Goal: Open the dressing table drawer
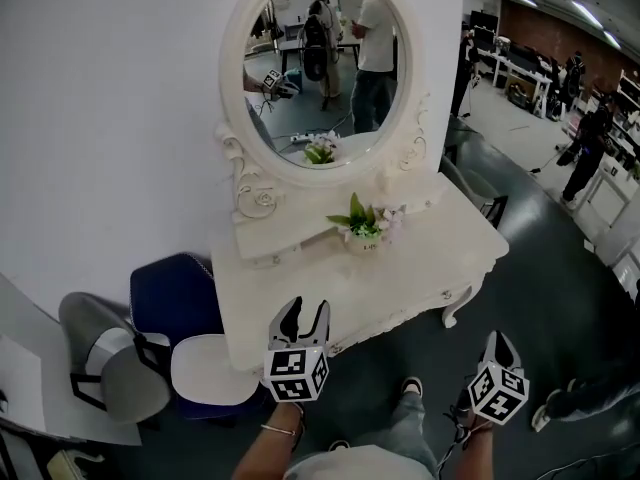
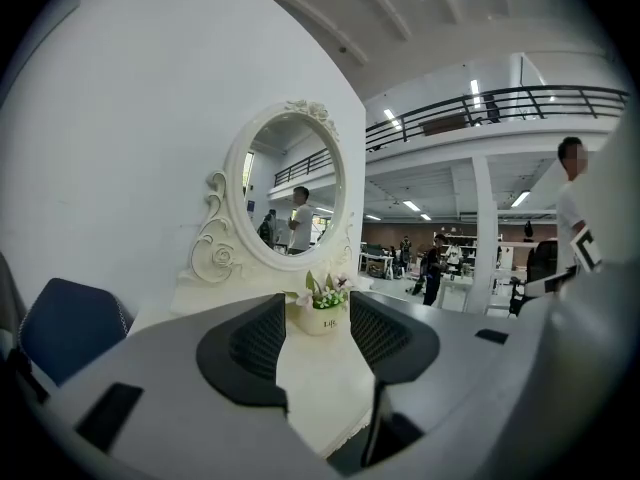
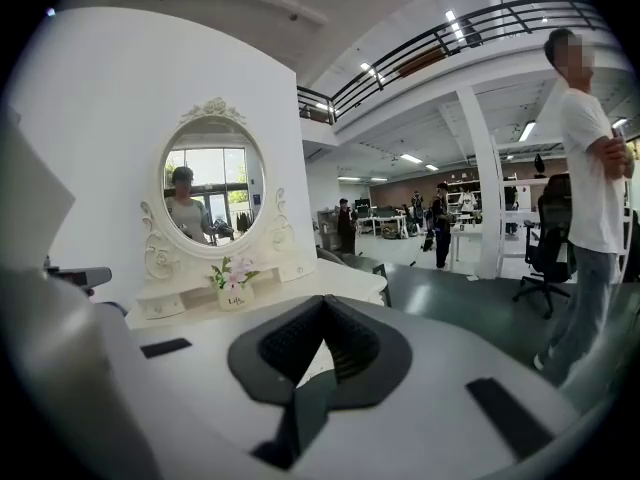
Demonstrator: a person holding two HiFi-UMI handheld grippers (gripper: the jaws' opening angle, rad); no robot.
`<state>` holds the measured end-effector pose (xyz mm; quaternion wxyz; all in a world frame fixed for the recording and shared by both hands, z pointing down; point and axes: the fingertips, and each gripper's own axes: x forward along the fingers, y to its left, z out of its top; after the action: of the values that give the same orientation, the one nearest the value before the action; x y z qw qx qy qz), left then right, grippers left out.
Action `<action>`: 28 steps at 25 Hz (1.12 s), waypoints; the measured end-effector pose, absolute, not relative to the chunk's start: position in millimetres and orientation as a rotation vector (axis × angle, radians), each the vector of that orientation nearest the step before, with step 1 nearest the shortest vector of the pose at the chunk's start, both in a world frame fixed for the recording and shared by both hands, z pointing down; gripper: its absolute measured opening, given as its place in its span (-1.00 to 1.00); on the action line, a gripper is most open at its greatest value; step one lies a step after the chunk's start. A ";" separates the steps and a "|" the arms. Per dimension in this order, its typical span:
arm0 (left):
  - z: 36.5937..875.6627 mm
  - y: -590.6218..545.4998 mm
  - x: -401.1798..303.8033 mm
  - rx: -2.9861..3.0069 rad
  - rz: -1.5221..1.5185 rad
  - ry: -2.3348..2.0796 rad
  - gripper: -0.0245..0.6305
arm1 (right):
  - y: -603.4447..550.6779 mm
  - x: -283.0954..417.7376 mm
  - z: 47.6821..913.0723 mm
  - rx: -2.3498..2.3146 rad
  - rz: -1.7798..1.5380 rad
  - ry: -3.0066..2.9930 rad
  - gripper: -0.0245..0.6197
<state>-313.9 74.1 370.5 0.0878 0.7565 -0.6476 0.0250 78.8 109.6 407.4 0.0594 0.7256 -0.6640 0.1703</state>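
Observation:
A white dressing table [image 1: 300,288] stands against the wall, carrying an oval mirror [image 1: 320,68] and a small flower pot [image 1: 362,230]. Its front apron [image 1: 400,318] is steeply foreshortened, and no drawer front shows clearly there. Small drawers [image 3: 160,306] sit on the shelf under the mirror [image 3: 213,183]. My left gripper [image 1: 305,308] hovers over the table's front edge, open and empty; the flower pot [image 2: 322,308] shows between its pads in the left gripper [image 2: 318,328] view. My right gripper [image 1: 500,338] is off the table's right front corner over the floor; in its own view the right gripper [image 3: 322,308] is shut on nothing.
A blue chair [image 1: 175,293], a round white stool [image 1: 210,368] and a grey chair [image 1: 110,358] crowd the table's left side. The holder's legs and shoes [image 1: 410,388] are in front of the table. A person in a white shirt [image 3: 590,168] stands to the right.

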 end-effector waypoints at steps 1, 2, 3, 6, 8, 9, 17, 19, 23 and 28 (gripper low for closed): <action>371.7 66.3 -311.5 2.237 0.073 -1.942 -0.31 | 96.1 83.9 407.0 2.193 0.515 -2.021 -0.90; 372.8 58.6 -308.1 2.223 0.075 -1.953 -0.31 | 82.8 89.4 406.4 2.188 0.516 -2.030 -0.90; 373.9 51.4 -303.7 2.210 0.081 -1.963 -0.31 | 70.3 95.1 405.7 2.181 0.517 -2.038 -0.90; 375.9 28.7 -287.3 2.184 0.104 -1.983 -0.31 | 34.0 112.8 403.2 2.165 0.515 -2.063 -0.90; 376.4 11.3 -276.5 2.166 0.111 -1.997 -0.31 | 8.2 124.0 403.4 2.155 0.519 -2.082 -0.90; 376.6 2.5 -271.0 2.155 0.115 -2.003 -0.31 | -4.4 129.2 403.9 2.147 0.523 -2.090 -0.90; 371.6 -73.0 -235.5 2.055 0.100 -2.081 -0.31 | -114.5 161.6 398.9 2.031 0.507 -2.155 -0.90; 369.6 -89.8 -228.4 2.021 0.077 -2.108 -0.31 | -140.6 170.2 395.9 1.999 0.496 -2.173 -0.90; 371.2 -115.5 -215.8 1.958 0.061 -2.157 -0.31 | -186.4 183.3 392.1 1.937 0.473 -2.210 -0.90; 369.7 -137.9 -205.2 1.922 0.064 -2.195 -0.31 | -231.3 185.7 390.4 1.879 0.458 -2.249 -0.90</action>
<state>-205.2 -137.9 369.7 0.1113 0.6546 -0.7474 0.0216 185.7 -231.3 390.4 0.0879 0.6310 -0.7553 0.1539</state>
